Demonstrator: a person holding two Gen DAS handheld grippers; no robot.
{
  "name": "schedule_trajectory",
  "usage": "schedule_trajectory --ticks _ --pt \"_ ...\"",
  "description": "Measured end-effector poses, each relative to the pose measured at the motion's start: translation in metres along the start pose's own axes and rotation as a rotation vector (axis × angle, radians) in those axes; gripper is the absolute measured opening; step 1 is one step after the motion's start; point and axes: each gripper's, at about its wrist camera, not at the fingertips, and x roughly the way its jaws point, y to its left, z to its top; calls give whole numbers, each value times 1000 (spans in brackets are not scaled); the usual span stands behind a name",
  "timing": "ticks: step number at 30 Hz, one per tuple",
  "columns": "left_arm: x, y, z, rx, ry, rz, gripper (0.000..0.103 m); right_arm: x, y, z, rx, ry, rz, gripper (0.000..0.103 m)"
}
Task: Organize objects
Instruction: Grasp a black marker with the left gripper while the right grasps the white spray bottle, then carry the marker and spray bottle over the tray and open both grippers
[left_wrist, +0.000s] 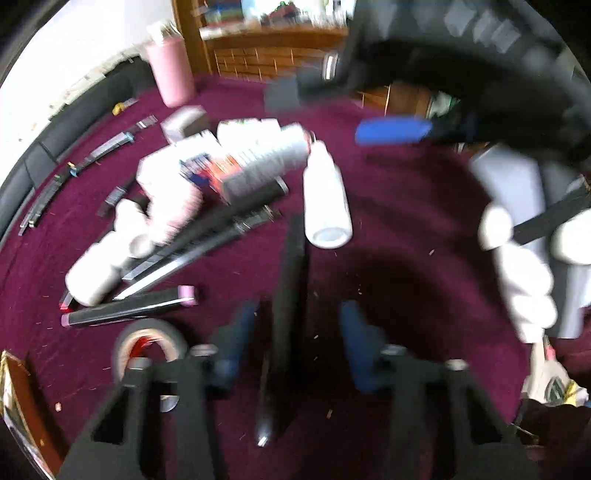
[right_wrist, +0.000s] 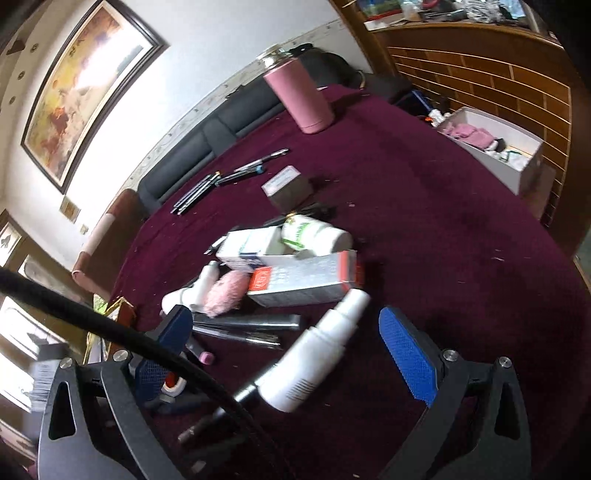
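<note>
Black stick (left_wrist: 288, 295) lying lengthwise between left tongs (left_wrist: 297, 325), pads flanking but not pressing. White bottle (left_wrist: 327, 199) just beyond on maroon worktop (left_wrist: 406, 229). Right tongs (right_wrist: 284, 345) spread wide, angled down over bottle.

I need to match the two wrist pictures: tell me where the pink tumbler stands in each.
Left wrist: pink tumbler upper left, at the far edge of the maroon cloth.
Right wrist: top centre, same far edge.
Shared landmark: the lying white spray bottle.

Maroon tablecloth (right_wrist: 424, 229), pink tumbler (right_wrist: 301, 98), white spray bottle (right_wrist: 317, 350), perhaps grey tape roll (left_wrist: 147, 345).
</note>
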Motion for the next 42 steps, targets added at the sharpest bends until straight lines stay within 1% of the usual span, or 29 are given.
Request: schedule_trajectory --ticks 1,2,3,4,5,6,8,12,15,16,17,18,19,20,21,23,25,28,33,35,39,42 --pt "1 -1 3 -9 -26 5 31 -1 -3 -1 6 9 -15 102" --pt "3 -1 4 -21 -21 11 29 -2 -6 -3 13 22 -26 102" --pt "4 0 7 -43 -14 11 25 -2 -8 -5 20 33 -30 102" --pt "5 -1 6 -53 -15 12 18 -2 -10 -7 27 41 -39 102" --pt "5 -2 5 -50 -17 13 13 -2 -11 -9 32 46 -48 102" --pt "4 -2 3 -53 -19 10 11 -3 -11 -11 33 48 -52 102" --pt "1 2 -2 -89 -27 -10 11 -1 -8 -14 20 51 -79 102" --pt "-15 18 -18 -198 -66 -69 11 9 2 -20 -17 65 -131 99" --pt "-32 22 -32 -248 -96 -88 11 24 14 -25 -65 97 -183 86" --pt "-38 24 -37 -264 -108 -96 11 31 16 -28 -81 114 -221 73" --pt "-42 24 -40 -273 -116 -100 11 36 17 -29 -89 122 -245 66" --pt "-49 25 -44 -283 -127 -104 11 37 21 -30 -119 94 -288 58" --pt "-53 26 -47 -291 -136 -108 11 40 23 -30 -131 99 -314 45" --pt "-55 28 -50 -301 -144 -113 11 40 23 -30 -137 95 -329 37" --pt "-59 29 -54 -309 -153 -116 11 39 23 -30 -134 96 -330 35" --pt "-65 33 -58 -321 -172 -117 11 36 18 -28 -115 111 -304 30" --pt "-71 37 -65 -342 -192 -123 11 29 12 -27 -84 126 -263 28" --pt "-82 48 -75 -378 -225 -124 11 21 10 -29 -58 140 -228 28" --pt "-96 69 -94 -450 -272 -122 11 10 18 -34 -29 151 -130 28" --pt "-104 76 -103 -477 -292 -111 11 3 26 -35 -34 137 -84 28" --pt "-118 90 -121 -533 -334 -90 11 -7 53 -36 -94 102 -43 28" --pt "-130 97 -132 -564 -361 -65 11 -8 73 -35 -136 92 -14 28"
